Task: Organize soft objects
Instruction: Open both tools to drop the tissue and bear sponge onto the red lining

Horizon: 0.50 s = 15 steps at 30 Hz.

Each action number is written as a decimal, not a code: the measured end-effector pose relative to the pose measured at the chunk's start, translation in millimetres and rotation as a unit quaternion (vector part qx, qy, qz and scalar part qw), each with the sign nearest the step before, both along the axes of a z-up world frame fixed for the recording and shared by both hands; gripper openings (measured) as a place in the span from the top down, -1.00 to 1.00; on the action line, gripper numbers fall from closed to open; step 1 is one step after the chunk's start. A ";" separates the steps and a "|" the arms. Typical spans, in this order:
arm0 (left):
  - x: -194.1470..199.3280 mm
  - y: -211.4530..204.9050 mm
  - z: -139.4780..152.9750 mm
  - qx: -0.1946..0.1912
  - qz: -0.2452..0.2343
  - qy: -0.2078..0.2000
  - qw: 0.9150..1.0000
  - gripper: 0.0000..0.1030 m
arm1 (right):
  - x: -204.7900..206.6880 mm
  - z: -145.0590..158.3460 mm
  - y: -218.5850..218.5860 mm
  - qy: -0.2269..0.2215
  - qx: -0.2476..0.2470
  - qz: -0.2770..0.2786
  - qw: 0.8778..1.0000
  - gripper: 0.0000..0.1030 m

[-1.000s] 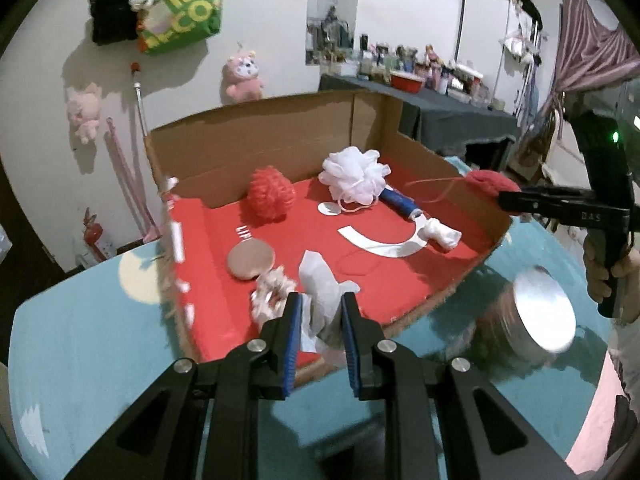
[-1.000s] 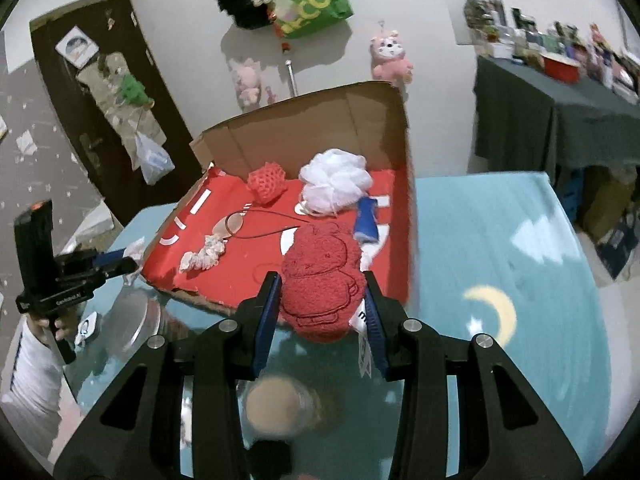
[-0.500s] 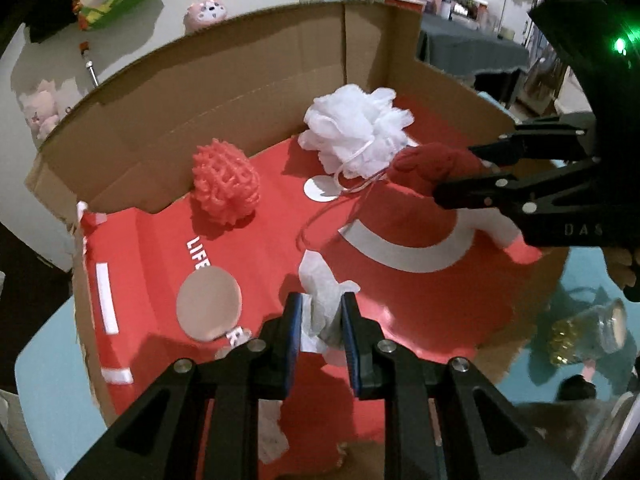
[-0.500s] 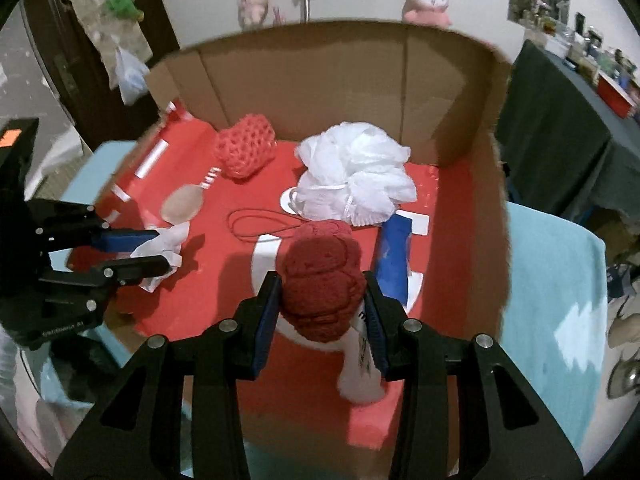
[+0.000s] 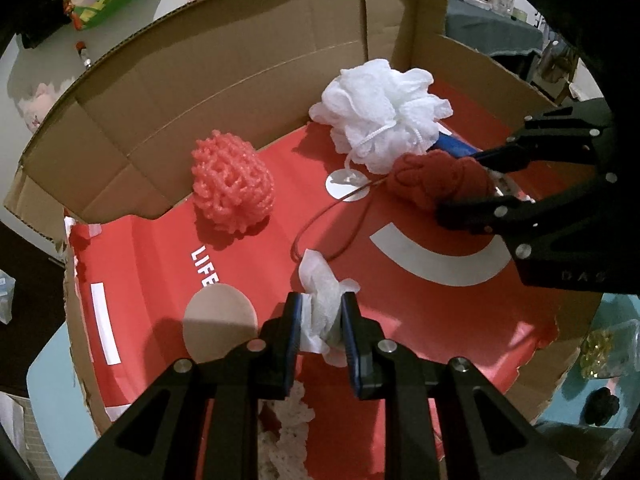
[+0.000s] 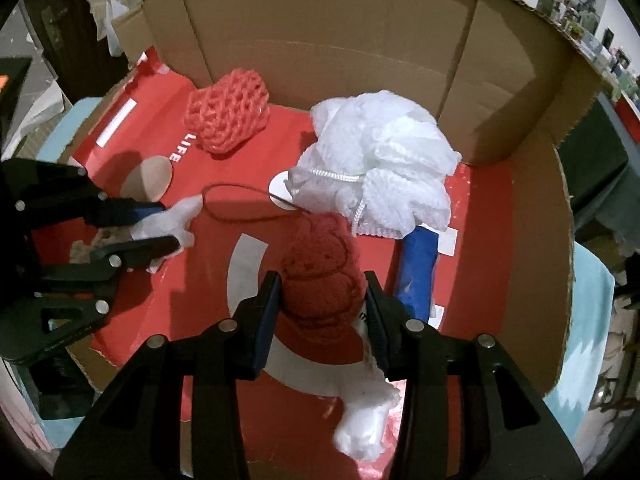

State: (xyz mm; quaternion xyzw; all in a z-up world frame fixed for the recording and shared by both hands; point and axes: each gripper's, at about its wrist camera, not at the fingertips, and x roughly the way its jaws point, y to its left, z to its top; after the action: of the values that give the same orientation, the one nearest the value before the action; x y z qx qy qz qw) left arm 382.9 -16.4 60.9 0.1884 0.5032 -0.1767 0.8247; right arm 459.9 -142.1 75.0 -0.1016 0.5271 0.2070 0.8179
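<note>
Dim indoor light, from above. Soft shadows beneath objects on red box floor (image 5: 400,280). Strong fisheye curvature; dark vignetted corners. Centre sharp, rims slightly smeared.

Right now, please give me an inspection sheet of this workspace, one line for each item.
Surface: red-lined cardboard box on a teal cloth.
Job's things: white tissue, red knitted toy, coral mesh sponge, white bath pouf.
Clutter: blue tube, tan disc.
Grippers: left gripper shut on the tissue; right gripper shut on the toy.
Cables: thin red cord.
Surroundings: green bag on the wall.
</note>
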 end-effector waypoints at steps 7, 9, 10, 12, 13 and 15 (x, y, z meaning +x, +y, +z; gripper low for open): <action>1.5 -4.8 1.0 0.005 -0.001 0.001 1.000 0.53 | 0.6 -5.1 0.4 0.006 -0.010 0.001 1.000 0.22; 4.1 -6.3 -0.5 0.006 -0.002 -0.001 1.000 0.46 | 0.3 -6.0 0.2 0.009 -0.012 0.002 1.000 0.22; 3.5 -6.4 0.7 0.005 -0.002 -0.002 1.000 0.42 | 0.9 -6.2 0.3 0.009 -0.013 0.002 1.000 0.20; 1.5 -6.5 3.6 0.000 -0.001 -0.007 1.000 0.25 | 4.7 -7.6 7.9 0.009 -0.014 0.002 1.000 0.19; -0.3 -6.0 6.4 -0.004 0.000 -0.009 1.000 0.20 | 4.4 -7.2 8.5 0.008 -0.014 0.003 1.000 0.15; -4.2 -4.5 12.2 -0.008 0.002 -0.016 1.000 0.05 | 3.5 -5.2 9.3 0.002 -0.016 0.001 1.000 0.02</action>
State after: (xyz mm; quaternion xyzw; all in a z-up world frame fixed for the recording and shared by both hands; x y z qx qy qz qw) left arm 378.7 -20.9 73.0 0.1833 0.4889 -0.1760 0.8345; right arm 463.4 -132.8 69.8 -0.1146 0.5323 0.1995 0.8147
